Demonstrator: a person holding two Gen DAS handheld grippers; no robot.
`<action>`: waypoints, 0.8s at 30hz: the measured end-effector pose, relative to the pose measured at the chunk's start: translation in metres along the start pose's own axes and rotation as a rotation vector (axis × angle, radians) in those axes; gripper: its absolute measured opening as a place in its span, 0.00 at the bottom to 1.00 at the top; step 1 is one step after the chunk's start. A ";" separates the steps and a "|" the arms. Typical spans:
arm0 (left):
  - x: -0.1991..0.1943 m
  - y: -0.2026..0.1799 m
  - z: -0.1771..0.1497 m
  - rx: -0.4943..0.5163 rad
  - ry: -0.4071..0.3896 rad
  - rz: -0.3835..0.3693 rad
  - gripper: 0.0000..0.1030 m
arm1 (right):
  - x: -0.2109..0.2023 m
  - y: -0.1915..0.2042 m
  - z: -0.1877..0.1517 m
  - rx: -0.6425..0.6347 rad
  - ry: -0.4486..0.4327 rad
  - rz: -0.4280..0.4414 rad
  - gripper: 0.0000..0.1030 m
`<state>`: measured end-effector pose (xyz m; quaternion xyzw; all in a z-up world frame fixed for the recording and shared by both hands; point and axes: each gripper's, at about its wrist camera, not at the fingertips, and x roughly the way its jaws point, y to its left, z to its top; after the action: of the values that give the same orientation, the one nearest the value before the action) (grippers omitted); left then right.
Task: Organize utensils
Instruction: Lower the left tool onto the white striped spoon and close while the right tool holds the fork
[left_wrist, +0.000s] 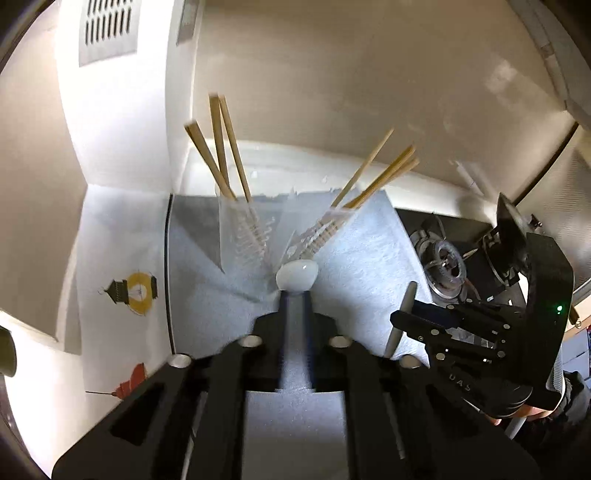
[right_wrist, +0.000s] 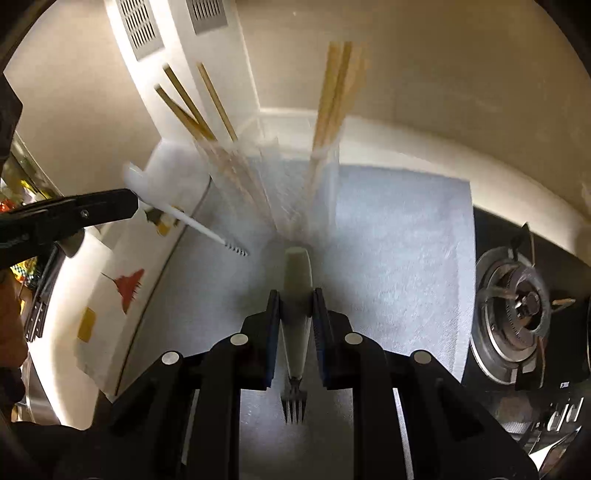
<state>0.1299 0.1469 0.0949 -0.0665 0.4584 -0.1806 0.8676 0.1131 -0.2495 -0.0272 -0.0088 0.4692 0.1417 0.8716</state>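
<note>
Right gripper (right_wrist: 295, 306) clamps a fork (right_wrist: 295, 332) handle; left gripper (left_wrist: 295, 317) pinches a white utensil (left_wrist: 297, 275). Either could knock the nearby clear holders (left_wrist: 247, 232) over.

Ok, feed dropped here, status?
Left gripper shut on white utensil. Right gripper shut on fork, tines back. Chopstick holders ahead, nothing between.

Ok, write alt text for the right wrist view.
The right gripper clamps a pale-handled fork, tines toward the camera, above a white cloth. Ahead, two clear holders hold wooden chopsticks; the left gripper grips a white utensil, and a gas burner sits right.
</note>
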 end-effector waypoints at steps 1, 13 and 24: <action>-0.005 0.000 0.001 0.002 -0.014 -0.003 0.05 | -0.002 0.003 0.000 -0.002 -0.012 0.000 0.17; 0.040 0.025 -0.017 -0.020 0.129 0.020 0.05 | -0.005 0.005 0.013 0.009 -0.050 -0.020 0.17; 0.106 0.029 -0.044 -0.048 0.304 0.041 0.64 | -0.019 -0.009 0.022 0.077 -0.035 0.035 0.17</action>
<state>0.1554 0.1358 -0.0203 -0.0498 0.5900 -0.1596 0.7899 0.1233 -0.2591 -0.0007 0.0355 0.4593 0.1389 0.8767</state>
